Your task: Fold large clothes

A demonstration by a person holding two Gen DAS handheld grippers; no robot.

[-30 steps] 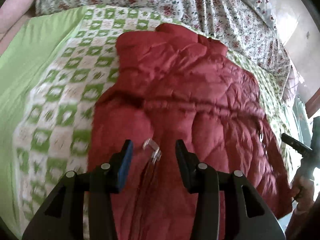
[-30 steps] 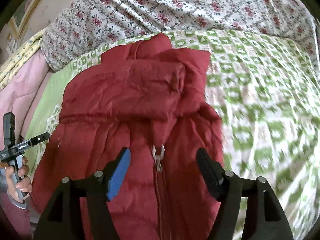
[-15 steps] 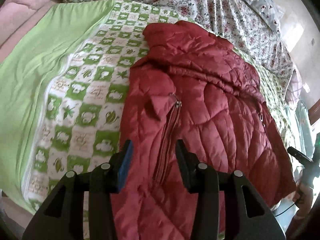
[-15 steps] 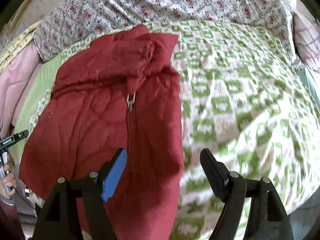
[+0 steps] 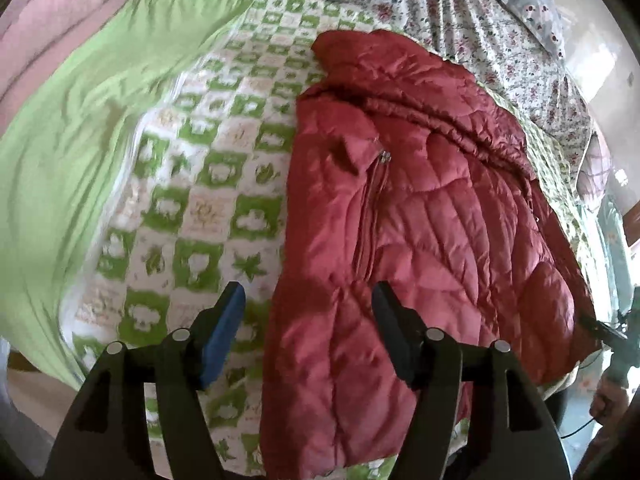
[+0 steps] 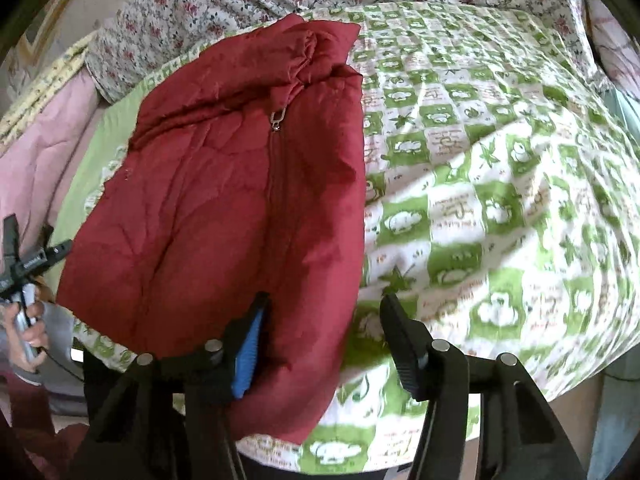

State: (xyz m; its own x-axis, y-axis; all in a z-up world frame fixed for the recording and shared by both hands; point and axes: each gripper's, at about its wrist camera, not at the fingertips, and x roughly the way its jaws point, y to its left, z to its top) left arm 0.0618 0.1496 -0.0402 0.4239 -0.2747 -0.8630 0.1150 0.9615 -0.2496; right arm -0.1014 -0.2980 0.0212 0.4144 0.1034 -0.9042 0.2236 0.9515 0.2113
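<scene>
A red quilted jacket (image 5: 420, 220) lies zipped and front up on a green-and-white checked bedspread (image 5: 208, 200). My left gripper (image 5: 306, 308) hovers over the jacket's left edge near the hem. Its jaws are opening, with that edge below the gap and neither pad pressing. In the right wrist view the jacket (image 6: 224, 200) fills the left half, its zip pull (image 6: 277, 117) near the collar. My right gripper (image 6: 324, 320) straddles the jacket's right hem edge. Its jaws are closing, and the right finger stands off the fabric.
A floral sheet (image 5: 460, 8) covers the far side of the bed. A pink quilt (image 5: 52, 32) and a plain green sheet (image 5: 80, 140) lie to the left. The bedspread (image 6: 500, 180) stretches wide to the right. A hand (image 6: 28, 320) holds the other gripper at the bed's near edge.
Both grippers have slid apart from the zip line to the jacket's opposite side edges. The left jaws have widened and the right jaws have narrowed.
</scene>
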